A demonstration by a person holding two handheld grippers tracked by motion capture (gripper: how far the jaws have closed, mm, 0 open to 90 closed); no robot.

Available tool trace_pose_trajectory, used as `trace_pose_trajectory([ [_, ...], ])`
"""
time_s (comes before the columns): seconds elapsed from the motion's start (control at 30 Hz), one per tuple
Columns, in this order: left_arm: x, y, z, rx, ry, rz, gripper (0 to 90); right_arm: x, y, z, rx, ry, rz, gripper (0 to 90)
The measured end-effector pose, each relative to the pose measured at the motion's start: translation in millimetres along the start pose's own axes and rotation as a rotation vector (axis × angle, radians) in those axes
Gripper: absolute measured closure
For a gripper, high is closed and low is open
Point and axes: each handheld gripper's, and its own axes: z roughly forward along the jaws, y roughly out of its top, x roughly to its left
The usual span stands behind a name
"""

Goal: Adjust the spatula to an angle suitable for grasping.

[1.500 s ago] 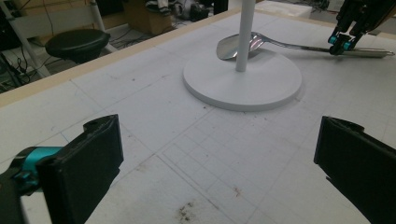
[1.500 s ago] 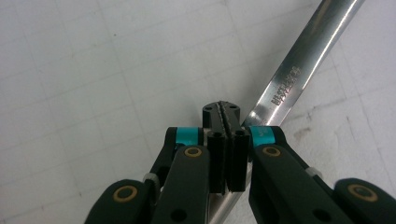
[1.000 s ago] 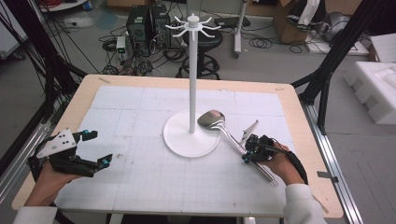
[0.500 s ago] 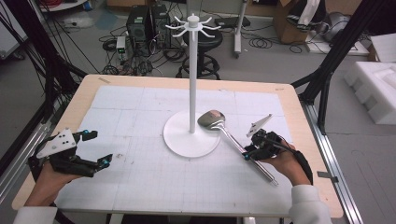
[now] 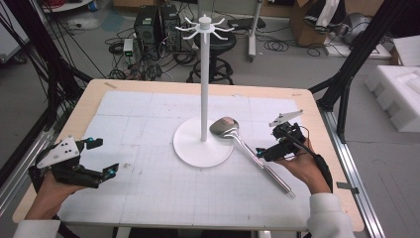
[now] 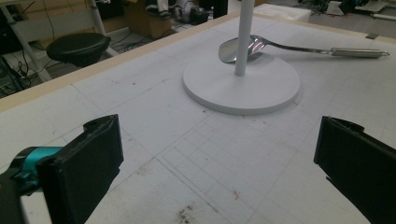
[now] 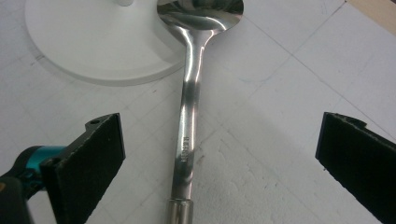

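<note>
Lying flat, ladle point(image 5: 250, 149) points its bowl onto the stand base point(image 5: 198, 151); both claws gape, right claw point(image 7: 219, 172) straddling its handle.

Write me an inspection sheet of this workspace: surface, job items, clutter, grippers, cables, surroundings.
Surface: white gridded mat on a wooden table; a few dark smudges on the mat.
Job's things: white hook stand upright on its round base; steel ladle lying flat, its bowl resting on the base's edge, its handle toward the person's right hand.
Clutter: nothing seen on the mat.
Grippers: left gripper open, held off at the table's left edge; right gripper open, its jaws to either side of the ladle's handle, not touching it.
Cables: a black cable trails from the right gripper.
Surroundings: a black stool, electronics and tangled wires on the floor, white foam blocks.
</note>
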Motion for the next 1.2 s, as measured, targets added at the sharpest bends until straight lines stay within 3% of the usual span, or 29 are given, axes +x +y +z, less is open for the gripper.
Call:
trace_pose_trajectory([
  [0.4,0.0,0.6,-0.3,-0.002,-0.002,0.001,1.8,6.1,13.4,17.5,0.050,-0.013,-0.040,0.4],
  [0.73,-0.6,0.5,1.0,0.005,-0.001,0.007,1.8,9.5,16.5,38.7,0.129,0.013,-0.080,0.4],
  [1.2,-0.5,1.2,0.7,0.001,0.000,0.005,1.8,12.9,14.7,65.0,0.216,0.024,-0.052,2.7],
])
